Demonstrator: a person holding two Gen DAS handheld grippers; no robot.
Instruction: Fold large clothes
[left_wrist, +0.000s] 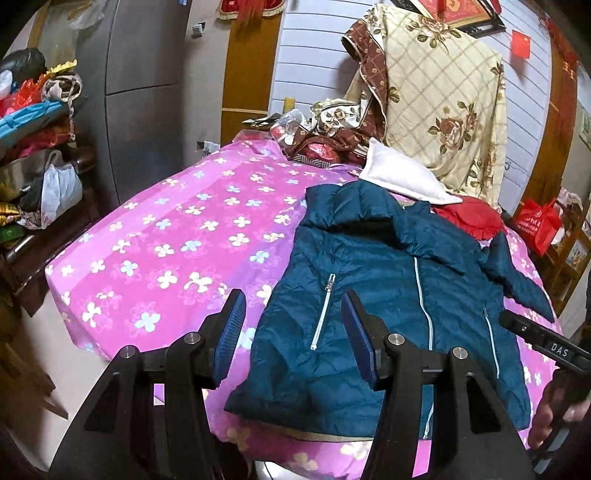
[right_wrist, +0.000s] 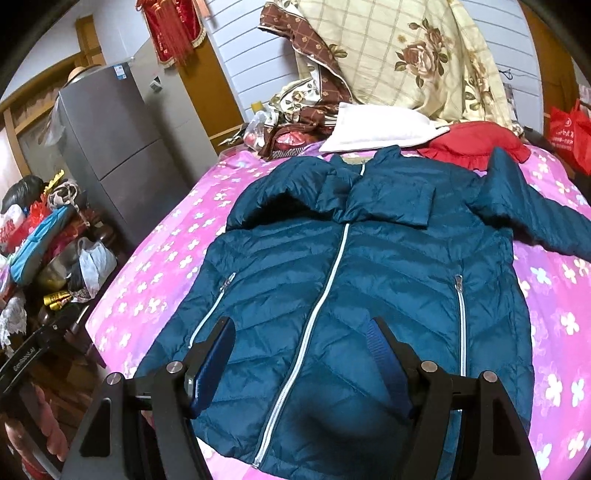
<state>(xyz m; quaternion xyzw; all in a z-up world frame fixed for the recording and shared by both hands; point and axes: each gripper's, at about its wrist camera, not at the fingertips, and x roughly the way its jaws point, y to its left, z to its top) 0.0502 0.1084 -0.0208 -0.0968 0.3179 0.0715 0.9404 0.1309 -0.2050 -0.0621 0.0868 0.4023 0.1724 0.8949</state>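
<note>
Jacket (right_wrist: 332, 295) flat on floral bed (left_wrist: 166, 229), left gripper (left_wrist: 293, 332) wide, right gripper (right_wrist: 301, 365) wide, both empty

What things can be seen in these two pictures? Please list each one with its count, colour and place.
jacket: one, teal, lying flat and zipped on the bed
bedsheet: one, pink with pale flowers, covering the bed
white cloth: one, beyond the jacket collar
red garment: one, beside the white cloth
floral quilt: one, cream and brown, heaped against the wall
fridge: one, grey, left of the bed
red bag: one, right of the bed
left gripper: black, blue pads, open
right gripper: black, blue pads, open above the jacket
</note>
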